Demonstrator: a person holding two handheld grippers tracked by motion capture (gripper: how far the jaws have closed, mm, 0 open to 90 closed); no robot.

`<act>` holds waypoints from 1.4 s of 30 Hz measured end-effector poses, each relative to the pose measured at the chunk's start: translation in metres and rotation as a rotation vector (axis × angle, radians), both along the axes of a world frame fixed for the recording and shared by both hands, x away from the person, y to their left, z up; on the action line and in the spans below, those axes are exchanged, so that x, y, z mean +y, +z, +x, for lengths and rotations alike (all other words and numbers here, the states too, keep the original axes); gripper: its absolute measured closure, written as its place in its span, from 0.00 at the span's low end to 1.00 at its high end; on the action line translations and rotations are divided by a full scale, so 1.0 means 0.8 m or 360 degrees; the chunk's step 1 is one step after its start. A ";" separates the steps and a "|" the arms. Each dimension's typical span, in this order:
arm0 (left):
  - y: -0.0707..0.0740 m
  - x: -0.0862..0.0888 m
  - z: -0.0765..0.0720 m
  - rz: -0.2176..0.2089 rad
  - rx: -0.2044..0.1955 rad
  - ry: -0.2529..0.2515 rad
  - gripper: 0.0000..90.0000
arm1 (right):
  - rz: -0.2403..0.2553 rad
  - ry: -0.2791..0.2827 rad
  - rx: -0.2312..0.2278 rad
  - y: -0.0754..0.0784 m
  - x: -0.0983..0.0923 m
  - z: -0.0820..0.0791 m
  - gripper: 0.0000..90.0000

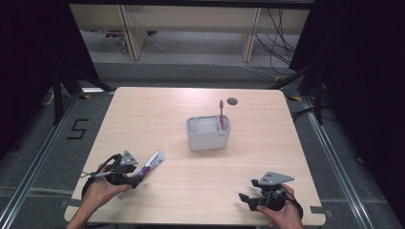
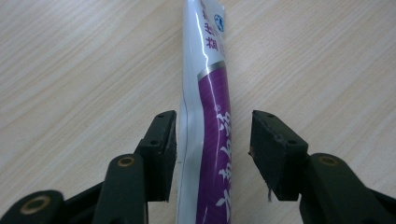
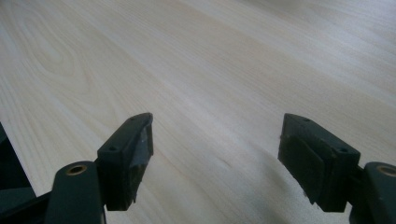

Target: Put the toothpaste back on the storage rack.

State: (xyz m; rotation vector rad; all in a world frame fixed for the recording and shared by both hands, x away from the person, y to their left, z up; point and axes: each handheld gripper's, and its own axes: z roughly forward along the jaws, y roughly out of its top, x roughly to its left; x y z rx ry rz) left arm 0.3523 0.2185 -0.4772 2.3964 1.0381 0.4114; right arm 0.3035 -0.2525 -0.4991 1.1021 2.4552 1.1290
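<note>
count so far: 1 toothpaste tube | 1 toothbrush (pink one) | 1 grey holder | 2 grippers: left gripper, right gripper

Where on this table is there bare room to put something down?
Most of the table is bare: the far left corner, the right side beyond the grey caddy with its toothbrush, and the near middle between both tools. It is crowded only where the left tool straddles the toothpaste tube.

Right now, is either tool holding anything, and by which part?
Nothing is held. The left tool straddles the toothpaste tube on its purple part, jaws open with a gap showing on one side. The right tool is open over bare table.
</note>
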 end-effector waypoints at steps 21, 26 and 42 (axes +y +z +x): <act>-0.007 -0.010 0.026 0.0137 0.0143 0.0000 0.66 | -0.0016 0.0007 -0.0002 0.001 0.000 0.000 0.30; -0.005 -0.014 0.032 0.0180 0.0176 -0.0011 0.67 | 0.0016 0.0019 0.0018 -0.001 0.002 0.000 0.30; -0.002 -0.022 0.051 0.0324 0.0275 -0.0071 0.81 | 0.0008 -0.0003 0.0041 0.001 0.001 -0.001 0.30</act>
